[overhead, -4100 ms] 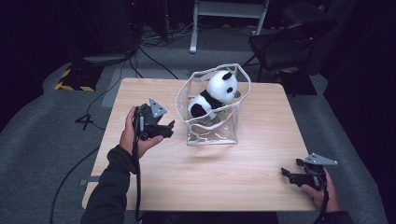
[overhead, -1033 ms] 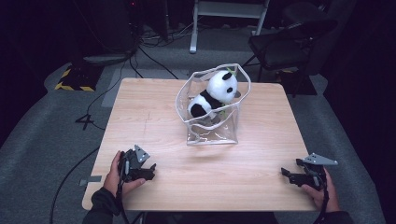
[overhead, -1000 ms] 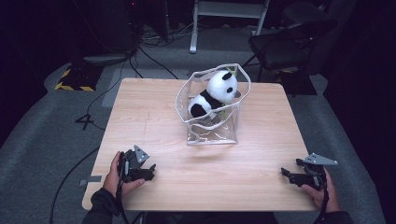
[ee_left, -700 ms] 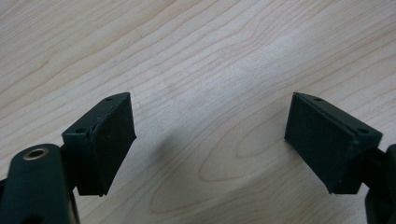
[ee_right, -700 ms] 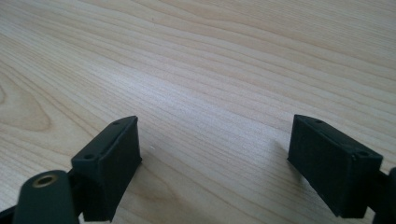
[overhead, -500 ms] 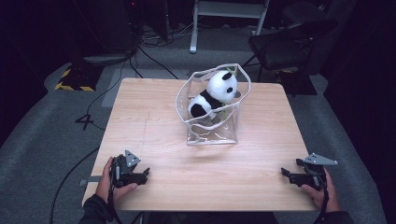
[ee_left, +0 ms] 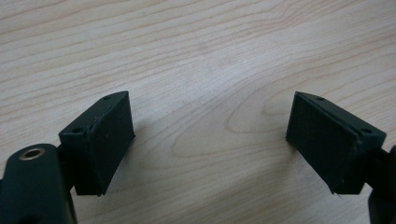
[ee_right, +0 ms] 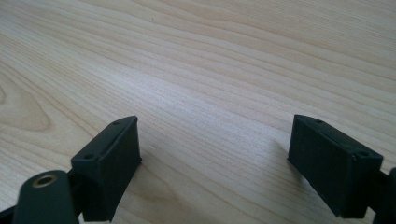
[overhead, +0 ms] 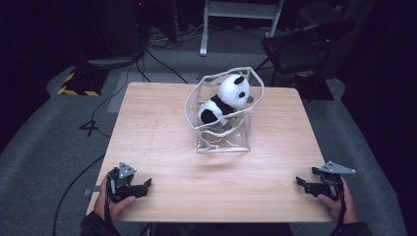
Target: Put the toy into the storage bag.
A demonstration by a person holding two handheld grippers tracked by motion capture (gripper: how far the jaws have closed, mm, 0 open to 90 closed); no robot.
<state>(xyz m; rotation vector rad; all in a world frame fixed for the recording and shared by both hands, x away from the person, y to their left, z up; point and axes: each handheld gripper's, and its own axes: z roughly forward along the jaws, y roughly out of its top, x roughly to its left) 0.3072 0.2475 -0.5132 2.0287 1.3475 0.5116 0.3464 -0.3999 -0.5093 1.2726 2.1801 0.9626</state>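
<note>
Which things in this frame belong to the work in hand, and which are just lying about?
In the job:
- black-and-white plush panda toy, sitting inside the bag
- clear plastic bag with a white rim, standing open mid-table
- left gripper, open, at the near left corner
- right gripper, open, at the near right corner

Just lying about:
- black chair beyond the table
- black cables on the floor

Panda [overhead: 226,101] in bag [overhead: 222,140], table [overhead: 162,128] centre-back
</note>
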